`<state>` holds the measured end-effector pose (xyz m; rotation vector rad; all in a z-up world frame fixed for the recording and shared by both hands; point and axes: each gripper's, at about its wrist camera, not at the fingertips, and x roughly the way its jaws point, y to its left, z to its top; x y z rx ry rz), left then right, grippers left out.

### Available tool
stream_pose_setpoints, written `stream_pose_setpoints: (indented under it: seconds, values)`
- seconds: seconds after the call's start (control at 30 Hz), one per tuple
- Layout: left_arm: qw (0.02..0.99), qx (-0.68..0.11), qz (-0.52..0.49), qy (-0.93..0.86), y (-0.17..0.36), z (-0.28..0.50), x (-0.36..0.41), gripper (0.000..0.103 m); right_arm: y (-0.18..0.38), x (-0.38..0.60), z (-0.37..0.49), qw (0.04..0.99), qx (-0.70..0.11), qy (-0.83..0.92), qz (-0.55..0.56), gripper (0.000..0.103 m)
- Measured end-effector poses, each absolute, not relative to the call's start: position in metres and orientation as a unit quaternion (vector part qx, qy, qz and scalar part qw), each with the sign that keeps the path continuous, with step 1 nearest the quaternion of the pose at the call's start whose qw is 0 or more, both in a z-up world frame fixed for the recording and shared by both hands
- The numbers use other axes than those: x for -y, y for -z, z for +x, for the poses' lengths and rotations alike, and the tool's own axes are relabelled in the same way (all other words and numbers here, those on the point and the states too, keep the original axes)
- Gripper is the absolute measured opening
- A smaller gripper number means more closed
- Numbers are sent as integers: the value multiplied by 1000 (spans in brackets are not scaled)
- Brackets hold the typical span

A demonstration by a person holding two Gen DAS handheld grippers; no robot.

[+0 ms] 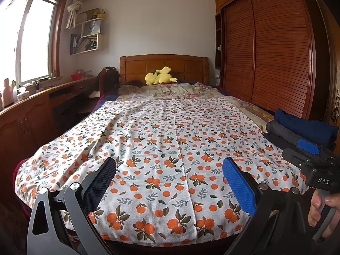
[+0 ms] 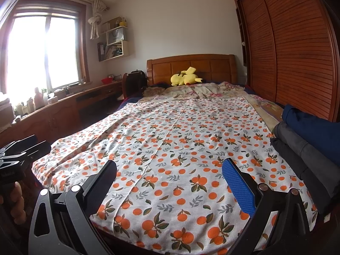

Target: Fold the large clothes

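Two grippers are hovering at the foot of the bed, both w/ jaws spread wide & nothing between them. The left gripper (image 1: 169, 188) is sitting over the near-centre of the orange-print cloth (image 1: 165, 148); the right gripper (image 2: 169, 188) is hanging over the same cloth (image 2: 170, 148) but looking from further to the right.

The cloth is lying spread flat over most of the bed, a centre crease running lengthways, near hem draping over the foot edge, some wrinkles along its left side. Beyond its far edge a floral quilt (image 1: 170, 90) is showing, then a yellow plush toy (image 1: 160, 77) resting against the wooden headboard (image 1: 163, 65).

Left wrist view only: the right gripper's body (image 1: 314, 163), marked "DAS", is showing at the frame's right edge, w/ the right hand (image 1: 323, 210) wrapping its grey handle. Right wrist view only: the left gripper's black body (image 2: 19, 157) is poking in at the left edge, w/ the left hand (image 2: 14, 201) dim below it.

A stack of folded dark clothes (image 2: 308, 144) is sitting on the bed's right side, just beside the cloth's edge; right wrist view is giving it much larger, left wrist view (image 1: 301, 127) is partly hiding it behind the other gripper. The louvred wardrobe (image 1: 276, 53) is filling the right wall, the window (image 2: 42, 48) is glaring brighter in the right wrist view.
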<state>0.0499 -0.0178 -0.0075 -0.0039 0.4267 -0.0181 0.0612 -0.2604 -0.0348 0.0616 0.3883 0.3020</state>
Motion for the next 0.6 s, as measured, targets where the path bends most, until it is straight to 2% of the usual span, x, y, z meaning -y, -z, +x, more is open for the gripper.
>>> stream_pose_setpoints:
  seconds: [0.6]
  values:
    - [977, -212, -4, 11, 6, 50, 18, 101, 35, 260, 61, 970, -191, -149, 30, 96]
